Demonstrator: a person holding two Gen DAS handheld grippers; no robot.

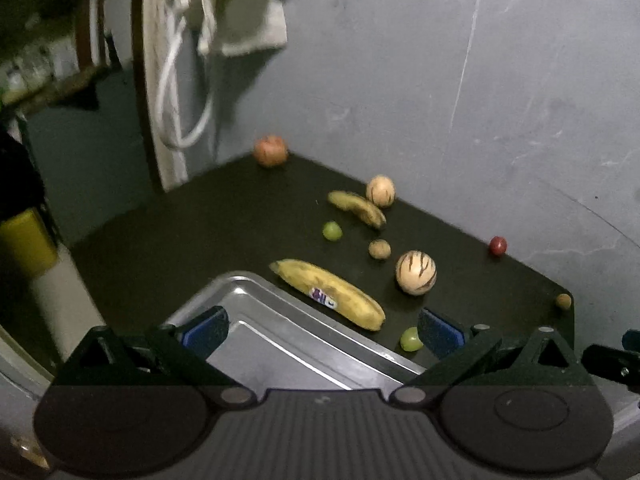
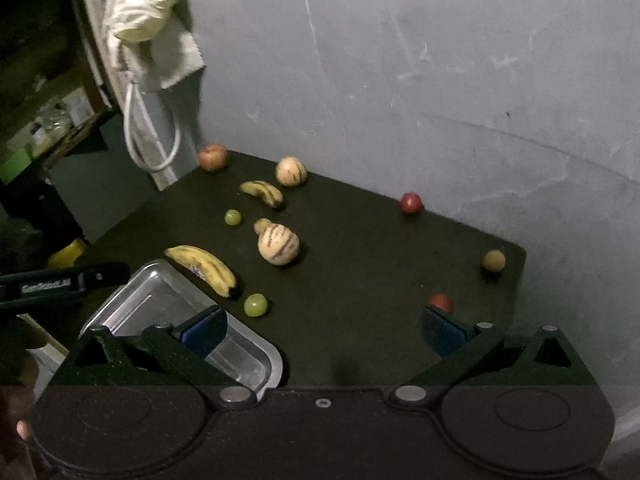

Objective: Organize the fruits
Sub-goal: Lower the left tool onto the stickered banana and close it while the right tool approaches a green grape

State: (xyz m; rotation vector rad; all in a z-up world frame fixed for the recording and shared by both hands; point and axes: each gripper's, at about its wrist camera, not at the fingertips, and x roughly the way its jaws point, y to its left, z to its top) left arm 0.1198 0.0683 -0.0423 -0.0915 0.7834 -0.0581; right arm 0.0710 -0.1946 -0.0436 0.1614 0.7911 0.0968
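Fruit lies scattered on a dark table (image 2: 360, 272). A large banana (image 1: 328, 292) (image 2: 204, 268) rests beside a metal tray (image 1: 256, 328) (image 2: 160, 300). Behind it are a striped melon (image 1: 416, 272) (image 2: 279, 245), a second one (image 1: 381, 190) (image 2: 291, 171), a small banana (image 1: 357, 207) (image 2: 262, 192), green grapes (image 1: 411, 338) (image 2: 255, 305), an apple (image 1: 271, 150) (image 2: 213, 157) and a red fruit (image 1: 498, 245) (image 2: 411, 203). My left gripper (image 1: 322, 334) hangs open over the tray's corner, holding nothing. My right gripper (image 2: 324, 330) hangs open above the table's near edge, empty.
A grey wall (image 2: 440, 80) borders the table at the back and right. A cloth bag (image 2: 148, 20) and a white cable (image 2: 136, 136) hang at the back left. Small brown fruits (image 2: 493, 260) (image 1: 379, 249) and another red fruit (image 2: 440, 302) lie on the table.
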